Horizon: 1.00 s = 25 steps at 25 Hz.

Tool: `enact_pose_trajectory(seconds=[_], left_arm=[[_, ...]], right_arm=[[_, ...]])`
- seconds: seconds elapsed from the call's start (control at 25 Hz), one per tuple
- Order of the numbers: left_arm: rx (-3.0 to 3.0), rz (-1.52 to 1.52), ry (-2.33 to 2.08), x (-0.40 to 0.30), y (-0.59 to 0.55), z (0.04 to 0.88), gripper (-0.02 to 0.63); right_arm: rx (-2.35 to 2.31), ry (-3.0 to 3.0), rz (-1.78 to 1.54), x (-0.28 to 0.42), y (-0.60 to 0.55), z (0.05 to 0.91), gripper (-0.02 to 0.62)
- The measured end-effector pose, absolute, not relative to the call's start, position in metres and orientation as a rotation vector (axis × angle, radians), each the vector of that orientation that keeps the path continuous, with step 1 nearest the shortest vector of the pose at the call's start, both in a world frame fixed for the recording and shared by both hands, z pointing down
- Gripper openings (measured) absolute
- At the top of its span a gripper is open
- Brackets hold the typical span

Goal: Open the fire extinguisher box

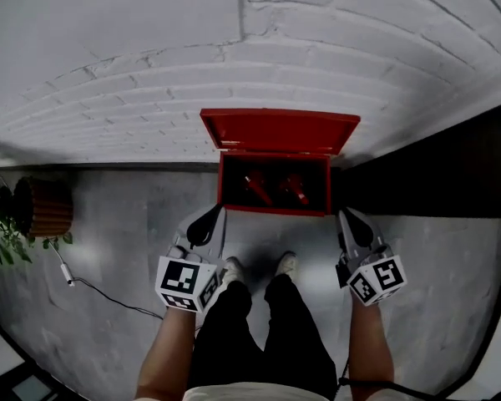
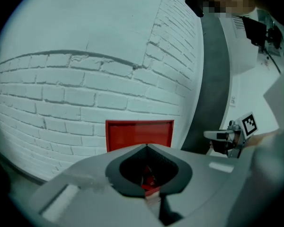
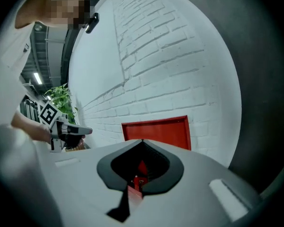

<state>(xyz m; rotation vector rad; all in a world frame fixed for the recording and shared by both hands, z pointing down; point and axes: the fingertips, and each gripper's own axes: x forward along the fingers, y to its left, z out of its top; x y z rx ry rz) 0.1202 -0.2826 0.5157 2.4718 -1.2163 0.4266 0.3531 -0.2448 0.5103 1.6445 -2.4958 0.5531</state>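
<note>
The fire extinguisher box (image 1: 271, 212) is sitting on the floor (image 1: 117, 232) at its far edge, back against the white brick wall (image 1: 150, 48). Its lid (image 1: 280, 130) is standing open, leaning back on the bricks.

The left tool (image 1: 207, 222) is hovering just beside the box's front left corner, pointing toward it. The right tool (image 1: 351, 224) is doing the same just off the front right corner, so the box is lying between the two tools and slightly ahead of them. Whether either tip is touching the box, the head view is not showing.

In the left gripper view, the left tool (image 2: 146, 146) is holding its jaws together, tips meeting, with the red of the box showing through the oval gap behind them. In the right gripper view, the right tool (image 3: 142, 141) is also closed tip to tip, again with the box's red showing through that gap. Each gripper view is also catching the other tool off to the side.

Inside the box, two red extinguishers are lying side by side, one on the left (image 1: 257, 187) and one on the right (image 1: 294, 188), both tilted.

The person's shoes (image 1: 232, 267) are standing on the floor just in front of the box. A potted plant (image 1: 43, 207) is sitting well apart toward the floor's left edge.
</note>
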Motion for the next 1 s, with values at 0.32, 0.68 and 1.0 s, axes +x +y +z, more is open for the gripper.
enact_pose_trajectory(seconds=[0.32,0.68,1.0], left_arm=[[2.490,0.394,-1.235,0.114,-0.262,0.412,0.005],[2.567,0.397,-1.264,0.114,-0.261,0.358,0.006],[2.555,0.365,-1.268,0.125,-0.265,0.349,0.006]], right_arm=[[1.683,-2.471,0.520,0.347,-0.216,0.426,0.008],[1.698,-2.482,0.384,0.348,-0.227,0.347,0.008],[1.668,-2.498,0.371,0.346,-0.234,0.336,0.006]])
